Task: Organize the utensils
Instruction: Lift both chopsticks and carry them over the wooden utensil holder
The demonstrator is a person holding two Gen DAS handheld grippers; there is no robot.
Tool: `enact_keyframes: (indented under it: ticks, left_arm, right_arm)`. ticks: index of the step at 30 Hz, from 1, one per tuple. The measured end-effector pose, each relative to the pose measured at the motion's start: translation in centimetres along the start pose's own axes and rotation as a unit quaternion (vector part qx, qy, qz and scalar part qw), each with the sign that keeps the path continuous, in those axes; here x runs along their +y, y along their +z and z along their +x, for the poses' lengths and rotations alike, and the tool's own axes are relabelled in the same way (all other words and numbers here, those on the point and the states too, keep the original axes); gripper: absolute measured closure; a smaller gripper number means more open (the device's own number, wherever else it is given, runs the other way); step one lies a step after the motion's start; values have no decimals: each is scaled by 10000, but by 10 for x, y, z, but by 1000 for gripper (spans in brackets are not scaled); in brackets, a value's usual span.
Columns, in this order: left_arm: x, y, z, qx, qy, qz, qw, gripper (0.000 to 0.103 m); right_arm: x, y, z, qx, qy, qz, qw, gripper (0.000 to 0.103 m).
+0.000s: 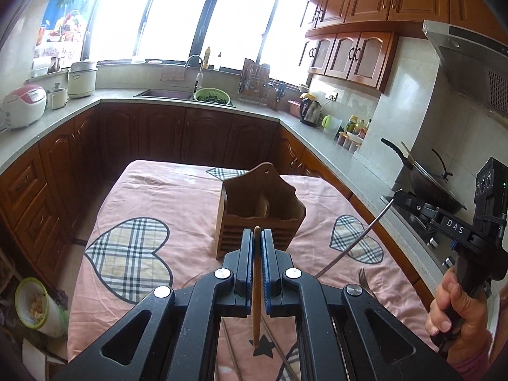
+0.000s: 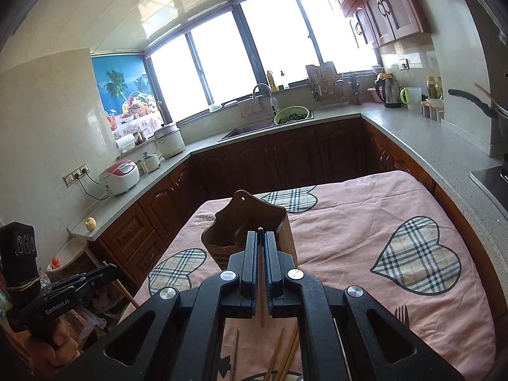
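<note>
A brown wooden utensil holder [image 1: 260, 209] stands on the pink cloth-covered table [image 1: 152, 197]; it also shows in the right wrist view [image 2: 247, 231]. My left gripper [image 1: 257, 238] is shut on a wooden chopstick [image 1: 256, 285], held above the table just in front of the holder. My right gripper [image 2: 261, 241] is shut on a thin metal chopstick [image 2: 261, 285], also near the holder. In the left wrist view the right gripper's body [image 1: 457, 228] is at the right with the metal chopstick [image 1: 355, 241] slanting down from it.
A fork [image 1: 365, 281] lies on the cloth at the right; it also shows in the right wrist view [image 2: 401, 314]. Several loose chopsticks [image 2: 285, 352] lie near the table's front edge. Counters surround the table, with a wok [image 1: 428, 177] on the stove at the right.
</note>
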State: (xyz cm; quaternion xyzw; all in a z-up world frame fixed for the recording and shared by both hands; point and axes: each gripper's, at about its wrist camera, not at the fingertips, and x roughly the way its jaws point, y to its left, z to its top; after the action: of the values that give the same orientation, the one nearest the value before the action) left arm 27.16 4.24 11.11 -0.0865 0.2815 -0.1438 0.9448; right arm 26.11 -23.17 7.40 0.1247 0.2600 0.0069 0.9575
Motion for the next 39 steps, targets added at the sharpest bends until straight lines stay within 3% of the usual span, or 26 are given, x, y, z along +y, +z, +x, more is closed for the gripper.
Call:
enact_keyframes:
  ticks: [22,33,39]
  left_arm:
    - [-5,41,15,-1069,166,153,9940,100]
    - [-3,47,46,-1495,293,111,9883,100]
    - [4,40,87,-1514,377,-80,9877,100]
  right_arm:
    - [5,65,14,-687,134,-51,9975,99]
    - [-4,88,37,-882,36,35,9961,99]
    - [-17,89,65,-820,-5,169,9965,99]
